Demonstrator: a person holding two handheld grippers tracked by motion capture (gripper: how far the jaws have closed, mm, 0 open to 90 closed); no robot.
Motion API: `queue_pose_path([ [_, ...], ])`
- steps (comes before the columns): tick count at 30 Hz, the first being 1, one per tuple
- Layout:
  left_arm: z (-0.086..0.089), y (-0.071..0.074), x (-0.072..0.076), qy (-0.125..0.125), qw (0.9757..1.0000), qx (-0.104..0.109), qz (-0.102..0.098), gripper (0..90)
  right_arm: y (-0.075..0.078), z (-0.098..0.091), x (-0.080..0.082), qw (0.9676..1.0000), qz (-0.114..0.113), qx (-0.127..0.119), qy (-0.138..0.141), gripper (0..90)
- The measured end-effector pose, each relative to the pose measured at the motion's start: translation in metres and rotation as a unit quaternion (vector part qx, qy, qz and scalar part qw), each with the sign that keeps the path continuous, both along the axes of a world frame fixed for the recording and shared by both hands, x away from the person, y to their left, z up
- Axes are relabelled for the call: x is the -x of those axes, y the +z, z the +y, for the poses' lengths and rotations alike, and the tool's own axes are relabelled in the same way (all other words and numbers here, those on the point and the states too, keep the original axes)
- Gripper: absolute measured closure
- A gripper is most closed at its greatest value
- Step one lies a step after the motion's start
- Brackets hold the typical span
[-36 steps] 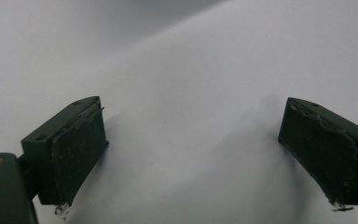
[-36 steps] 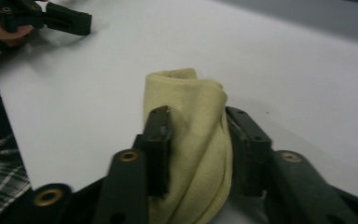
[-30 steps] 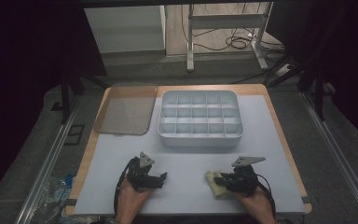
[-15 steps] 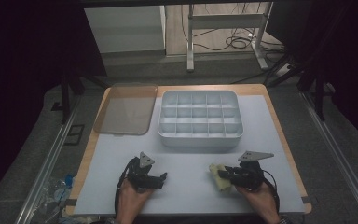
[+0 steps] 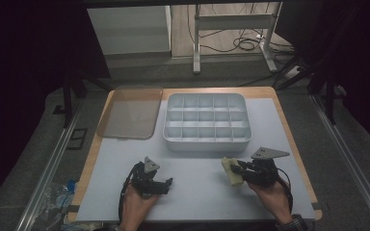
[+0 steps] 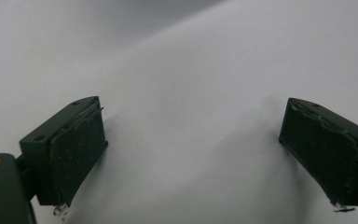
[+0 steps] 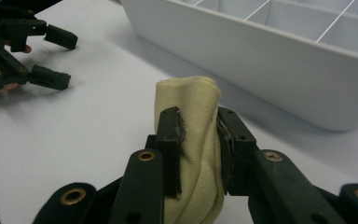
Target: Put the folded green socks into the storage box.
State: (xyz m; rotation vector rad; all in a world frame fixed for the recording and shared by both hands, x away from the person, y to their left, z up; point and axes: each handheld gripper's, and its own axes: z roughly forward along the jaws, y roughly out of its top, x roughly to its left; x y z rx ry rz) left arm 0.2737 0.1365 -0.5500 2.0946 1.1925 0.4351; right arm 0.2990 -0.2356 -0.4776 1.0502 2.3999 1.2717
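Cream knit cloth, rolled or bunched (image 7: 193, 154), pinched between the pads of the right tongs (image 5: 238, 169), jaws narrowed onto it and the fabric bulging above and below the grip. In the high view, same bundle (image 5: 232, 171) held at the near right of the table (image 5: 197, 192), apart from the near wall of the white compartment tray (image 5: 207, 143) and close in front of it. Looks clear of the table surface, though contact underneath hard to rule out.

Left tongs (image 5: 166, 184) parked on the table at near left, jaws wide apart, nothing between the pads (image 6: 77, 158), bare white surface ahead of them. Translucent lid (image 5: 127, 113) lying flat to the left of the tray, touching or just beside it, hard to tell which.

Step in hand, by judgement: pick-up done, carry toward the tray under way. All tray cells appear empty.

Next move likely calls for: lifting the bundle above the tray rim, travelling forward over a chosen cell, lowering in, then spreading the jaws. Soft roll may unfurl or snag on a divider, so a centred drop needed. No help required from the left side, as far as can be judged.
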Motion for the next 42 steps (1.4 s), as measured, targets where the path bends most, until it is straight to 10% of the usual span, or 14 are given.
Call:
queue_pose_path([
  [42, 0.0, 0.0, 0.0, 0.002, 1.0, 0.001, -0.001, 6.0, 0.053, -0.003, -0.03, 0.9952, -0.092, -0.005, -0.033, 72.1],
])
